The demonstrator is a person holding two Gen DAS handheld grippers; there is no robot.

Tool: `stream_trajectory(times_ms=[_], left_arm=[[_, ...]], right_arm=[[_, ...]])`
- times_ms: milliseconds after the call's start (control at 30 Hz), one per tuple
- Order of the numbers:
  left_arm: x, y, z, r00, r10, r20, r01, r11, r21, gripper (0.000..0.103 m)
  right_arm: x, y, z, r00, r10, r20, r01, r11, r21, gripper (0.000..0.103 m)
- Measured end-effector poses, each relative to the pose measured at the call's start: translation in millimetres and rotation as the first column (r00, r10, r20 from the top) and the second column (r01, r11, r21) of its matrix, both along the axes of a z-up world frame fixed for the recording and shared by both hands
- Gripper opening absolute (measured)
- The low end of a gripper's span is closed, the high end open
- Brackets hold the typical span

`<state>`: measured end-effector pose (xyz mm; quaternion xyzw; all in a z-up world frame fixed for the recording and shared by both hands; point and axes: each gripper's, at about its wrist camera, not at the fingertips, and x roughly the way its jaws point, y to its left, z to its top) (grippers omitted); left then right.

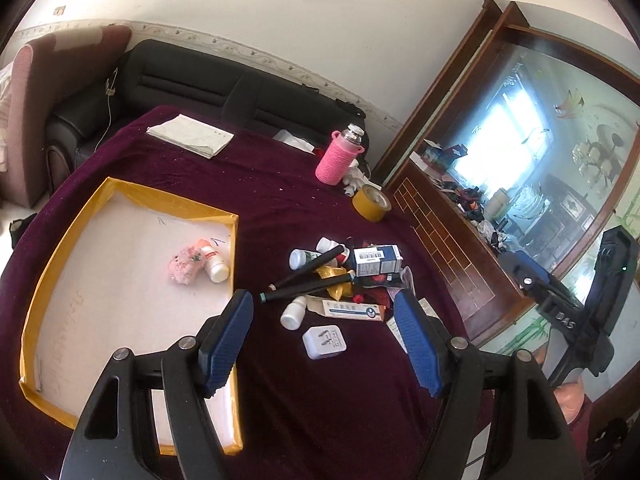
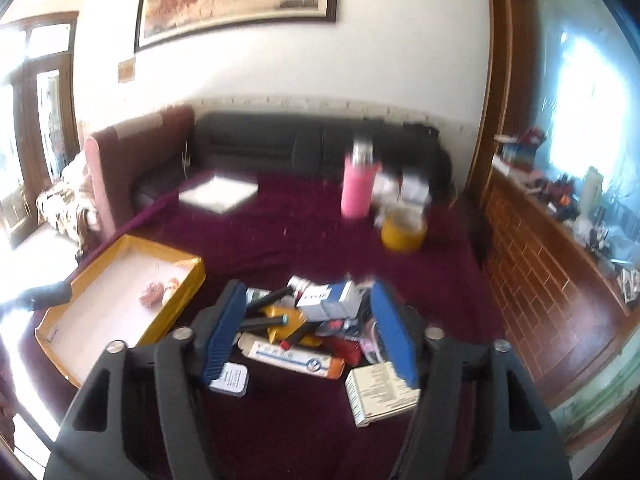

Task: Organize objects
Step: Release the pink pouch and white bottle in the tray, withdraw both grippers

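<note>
The step in hand, as I judged it, was to take one more item from the pile (image 1: 344, 276) and carry it to the yellow-rimmed tray (image 1: 172, 200). To do it well, a loose item at the rim of the pile was the better choice, for example the white charger plug (image 1: 324, 342) or the small white bottle (image 1: 292, 314), because the two black pens (image 1: 308, 280) lay crossed over other things and could drag them. It was wise to come down straight and to close only around one item.

The pile lay near the middle of the table, toward its right edge; the tray stood at the left edge, and a pink plush toy (image 1: 184, 268) and a white bottle (image 1: 216, 264) lay inside it.

The left gripper (image 1: 324, 344) had its jaws spread apart, holding and touching nothing. The right gripper (image 2: 308, 336) also stood wide open above the pile, with nothing pinched.
</note>
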<state>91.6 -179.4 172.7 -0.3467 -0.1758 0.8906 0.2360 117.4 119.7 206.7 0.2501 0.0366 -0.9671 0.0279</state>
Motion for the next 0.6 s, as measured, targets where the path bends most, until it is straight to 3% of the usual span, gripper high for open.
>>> stream_trajectory(times_ms=[33,67,133,233,300,467,600], left_arm=[[3,5,1,1.0,-0.008,-0.003,0.008,1.0,-0.005,0.067],[5,10,2,1.0,-0.019,-0.002,0.019,1.0,-0.005,0.067],[6,17,2,0.999,-0.042,0.001,0.042,0.999,-0.006,0.067],[5,26,0,0.999,-0.048,-0.002,0.048,0.998,-0.036,0.067],[-2,30,-7,0.999,-0.038,0.011,0.039,0.996,-0.085,0.067],[-16,37,-45,0.995,-0.032,0.098,0.051,0.978,-0.202,0.067],[-17,52,-79,0.982,-0.064,0.177,0.108,0.962,-0.252,0.067]], right_arm=[[9,10,2,1.0,0.011,-0.021,-0.012,0.999,-0.032,0.096],[10,19,0,1.0,0.003,0.011,-0.002,0.999,-0.046,0.096],[4,32,-15,0.988,-0.061,0.143,0.063,0.998,-0.011,0.096],[9,49,-35,0.975,-0.157,0.156,0.151,0.987,0.048,0.096],[10,59,-45,0.971,-0.161,0.179,0.156,0.987,0.037,0.096],[11,75,-71,0.956,-0.137,0.26,0.154,0.987,-0.047,0.096],[14,71,-96,0.948,-0.119,0.294,0.147,0.986,-0.077,0.096]])
